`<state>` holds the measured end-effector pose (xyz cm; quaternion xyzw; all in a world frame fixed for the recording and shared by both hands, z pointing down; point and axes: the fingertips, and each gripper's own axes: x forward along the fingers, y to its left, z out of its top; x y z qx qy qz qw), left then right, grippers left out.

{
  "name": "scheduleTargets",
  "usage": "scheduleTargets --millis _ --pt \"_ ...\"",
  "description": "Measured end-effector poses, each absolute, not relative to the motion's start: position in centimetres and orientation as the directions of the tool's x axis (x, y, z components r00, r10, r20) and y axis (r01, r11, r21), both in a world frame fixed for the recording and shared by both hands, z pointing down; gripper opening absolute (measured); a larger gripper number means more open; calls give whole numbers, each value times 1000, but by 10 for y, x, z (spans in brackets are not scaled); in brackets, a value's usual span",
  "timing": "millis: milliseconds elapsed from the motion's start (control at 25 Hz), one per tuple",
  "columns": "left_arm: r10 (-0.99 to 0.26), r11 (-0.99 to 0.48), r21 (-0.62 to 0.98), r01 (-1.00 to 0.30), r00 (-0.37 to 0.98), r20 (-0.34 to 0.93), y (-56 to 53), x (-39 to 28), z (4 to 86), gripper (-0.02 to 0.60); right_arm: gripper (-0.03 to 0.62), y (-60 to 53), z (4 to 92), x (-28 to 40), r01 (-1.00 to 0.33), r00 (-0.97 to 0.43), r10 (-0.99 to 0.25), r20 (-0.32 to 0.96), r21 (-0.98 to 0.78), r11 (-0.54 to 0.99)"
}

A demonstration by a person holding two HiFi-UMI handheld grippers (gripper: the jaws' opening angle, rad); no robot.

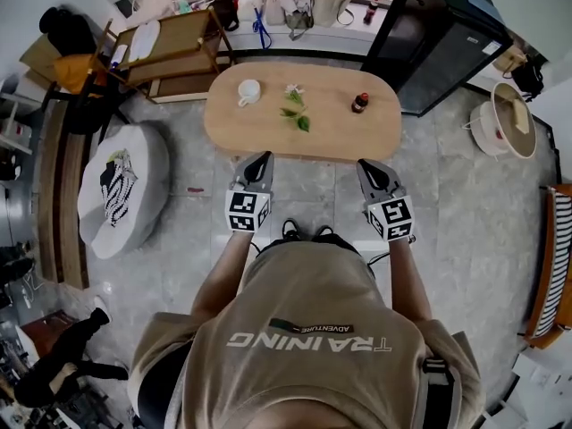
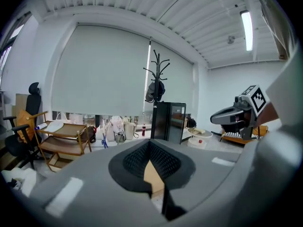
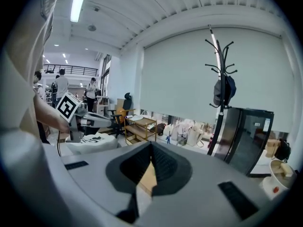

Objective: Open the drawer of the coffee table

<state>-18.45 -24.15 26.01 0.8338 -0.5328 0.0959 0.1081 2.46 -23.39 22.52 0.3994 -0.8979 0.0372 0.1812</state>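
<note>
Left gripper (image 1: 264, 159) and right gripper (image 1: 365, 166) are held side by side just short of the oval bench's (image 1: 340, 132) near edge. Both sets of fingers (image 2: 135, 161) are pressed together, nothing held.

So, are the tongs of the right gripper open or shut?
Shut and empty: in the right gripper view, the right gripper has its tongs pressed together at the tips, with nothing held between them.

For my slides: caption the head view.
Person faces wooden coffee table bearing mug, leaves and bottle; left claw and right claw shut, empty.
</note>
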Motion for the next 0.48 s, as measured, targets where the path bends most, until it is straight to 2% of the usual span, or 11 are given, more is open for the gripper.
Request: scheduleTargets --millis 480 --pt "-852 -461 58 -886 459 251 -278 -175 256 0 5 -268 214 16 -750 -607 -719 339 54 659"
